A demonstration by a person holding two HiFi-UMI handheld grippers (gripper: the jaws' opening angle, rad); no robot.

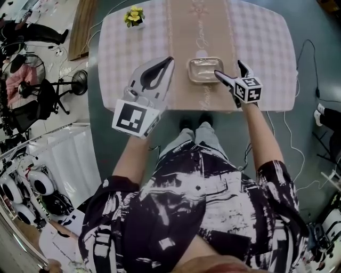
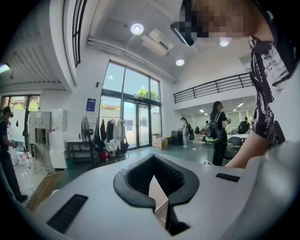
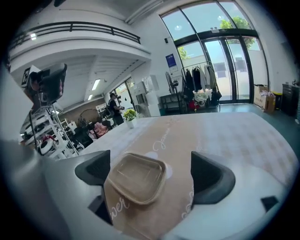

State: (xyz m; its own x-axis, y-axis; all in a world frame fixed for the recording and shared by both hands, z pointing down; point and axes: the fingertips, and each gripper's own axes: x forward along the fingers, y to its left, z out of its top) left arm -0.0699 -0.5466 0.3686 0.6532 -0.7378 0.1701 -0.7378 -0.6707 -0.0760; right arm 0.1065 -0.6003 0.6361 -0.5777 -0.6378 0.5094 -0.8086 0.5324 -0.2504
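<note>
Jaws of the left tool [image 1: 169, 59] are pressed together at their tips with nothing between them. The tool is held above the near edge of the counter [image 1: 261, 48], just left of the brown runner [image 1: 200, 32]. Its own view looks out level across the room rather than down at the counter. The right tool [image 1: 228, 68] is on the other side of the runner, and its jaws stand wide apart and grip nothing. A shallow brown container [image 1: 202, 70] with a clear lid lies flat on the runner. It sits low between those spread jaws, close against the left one, whose tip is at the container's right rim. Whether the two touch cannot be told. Farther back, a small pot of yellow flowers [image 1: 134, 16] stands near the counter's far left corner, well apart from both tools.
</note>
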